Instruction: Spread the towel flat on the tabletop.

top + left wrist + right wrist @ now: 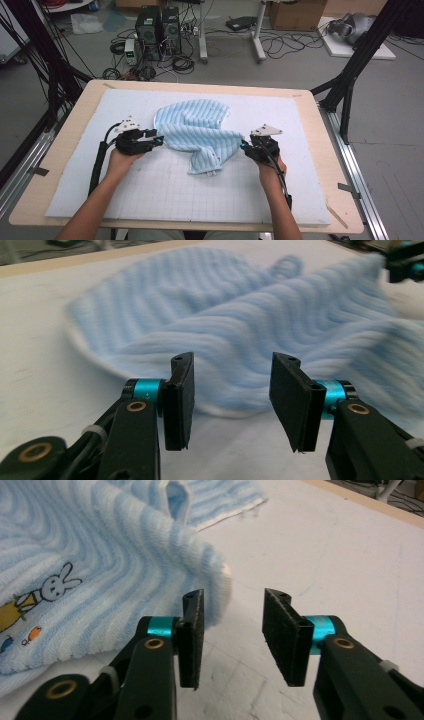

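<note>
Both hand-held grippers, left [159,139] and right [243,146], jaws apart, striped towel [200,132], white gridded mat [165,187], wooden table [60,150], cabled floor

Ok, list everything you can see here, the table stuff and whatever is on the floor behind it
Towel: one, light blue striped, rumpled mid-mat; a rabbit print shows in the right gripper view.
Mat: one, white gridded, covering the table.
Table: one, pale wood.
Computer towers: two, black, on the floor behind.
Cardboard box: one, brown, floor at the back right.
Cables: many, black, across the floor.
Left tongs: black, open, at the towel's left edge.
Right tongs: black, open, at the towel's right edge.
</note>
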A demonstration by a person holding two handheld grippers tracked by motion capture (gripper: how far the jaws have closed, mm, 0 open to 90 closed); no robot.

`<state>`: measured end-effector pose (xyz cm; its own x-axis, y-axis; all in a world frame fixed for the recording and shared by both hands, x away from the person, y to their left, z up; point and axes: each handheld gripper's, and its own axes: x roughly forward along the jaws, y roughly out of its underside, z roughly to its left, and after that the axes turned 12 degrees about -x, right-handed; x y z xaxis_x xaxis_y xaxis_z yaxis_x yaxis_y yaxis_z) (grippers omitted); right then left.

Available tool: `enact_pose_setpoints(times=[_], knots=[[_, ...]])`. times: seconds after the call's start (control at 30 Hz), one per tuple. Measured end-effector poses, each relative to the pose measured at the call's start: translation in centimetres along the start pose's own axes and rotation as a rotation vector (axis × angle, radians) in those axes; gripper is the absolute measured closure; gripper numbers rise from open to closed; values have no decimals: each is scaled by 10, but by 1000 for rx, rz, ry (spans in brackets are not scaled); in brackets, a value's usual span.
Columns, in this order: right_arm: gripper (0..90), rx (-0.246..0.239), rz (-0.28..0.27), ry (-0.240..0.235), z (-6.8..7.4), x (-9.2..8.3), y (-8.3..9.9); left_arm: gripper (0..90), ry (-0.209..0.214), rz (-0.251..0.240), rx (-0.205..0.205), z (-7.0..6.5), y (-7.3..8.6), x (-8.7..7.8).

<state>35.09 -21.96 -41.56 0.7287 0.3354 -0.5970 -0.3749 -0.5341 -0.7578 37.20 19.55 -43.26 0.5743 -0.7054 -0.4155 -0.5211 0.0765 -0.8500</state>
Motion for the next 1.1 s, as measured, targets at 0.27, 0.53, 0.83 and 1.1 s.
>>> enact_pose_setpoints(times=[0.27,0.53,0.83,1.1], knots=[[536,36,-15,14,-12,-14,14,527,137,94,79,-44,6,27],[521,58,-35,-8,-13,-17,16,528,178,220,149,-73,15,50],[516,53,-26,-38,-9,-12,16,672,108,272,271,-88,22,63],[516,59,-32,-44,-10,-13,17,866,74,248,183,-65,18,44]])
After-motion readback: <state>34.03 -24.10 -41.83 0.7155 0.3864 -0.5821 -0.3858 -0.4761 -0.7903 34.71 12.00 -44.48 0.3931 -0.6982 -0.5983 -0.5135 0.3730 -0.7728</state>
